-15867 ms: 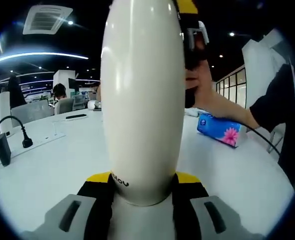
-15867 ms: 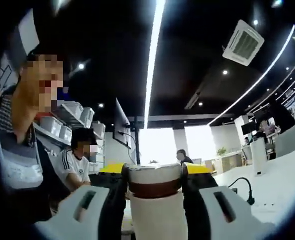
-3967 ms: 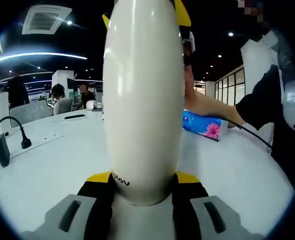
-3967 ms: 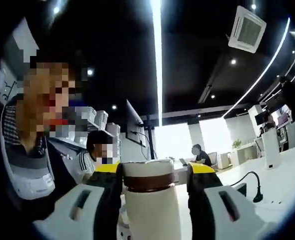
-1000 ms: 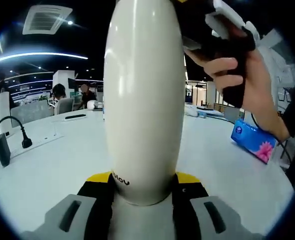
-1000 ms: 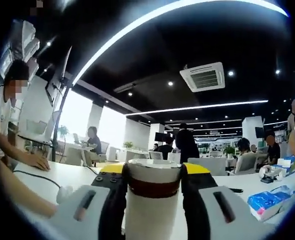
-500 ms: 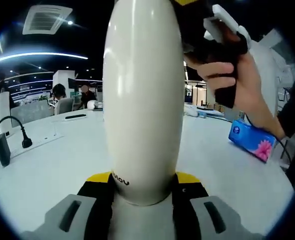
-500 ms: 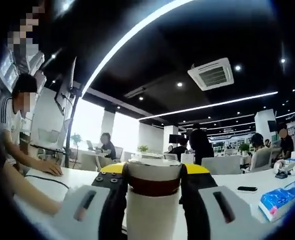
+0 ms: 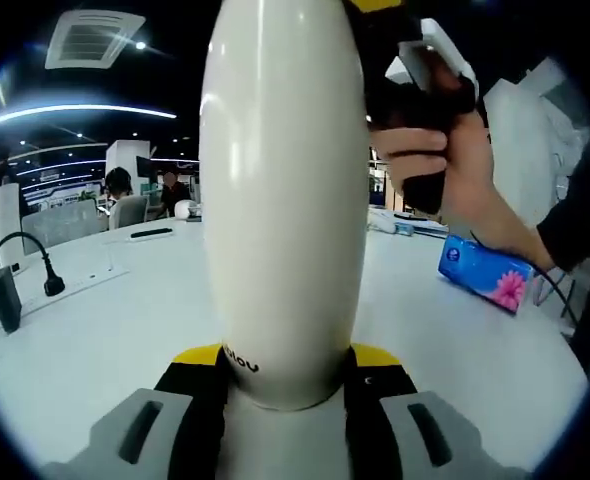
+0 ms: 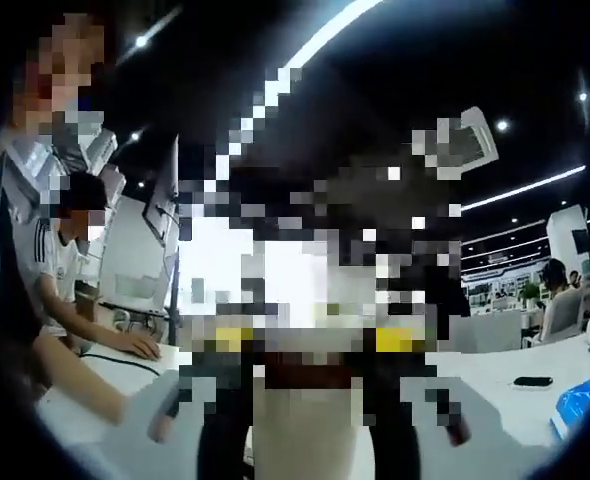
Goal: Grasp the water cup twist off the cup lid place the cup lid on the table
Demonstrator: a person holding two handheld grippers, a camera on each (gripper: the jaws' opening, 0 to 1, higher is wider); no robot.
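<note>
The white water cup (image 9: 285,200) stands upright in the left gripper view, and my left gripper (image 9: 287,356) is shut on its lower body. Its top runs out of the picture. A hand (image 9: 445,170) holds my right gripper (image 9: 415,85) at the cup's top right. In the right gripper view a blocky blur covers the middle. Through it I make out the white cup (image 10: 305,430) with the brown-banded cup lid (image 10: 305,372) between the yellow-tipped jaws of my right gripper (image 10: 310,345), which is shut on it.
A white table (image 9: 95,330) carries a blue tissue pack (image 9: 485,275), a black cable post (image 9: 47,275) and a dark phone (image 9: 152,233). In the right gripper view a person (image 10: 65,270) sits at a desk on the left, and a phone (image 10: 533,381) lies at the right.
The hand with my right gripper has moved left, closer to the cup's top. The right gripper view has swung and its middle is now blurred. The tissue pack shows further left.
</note>
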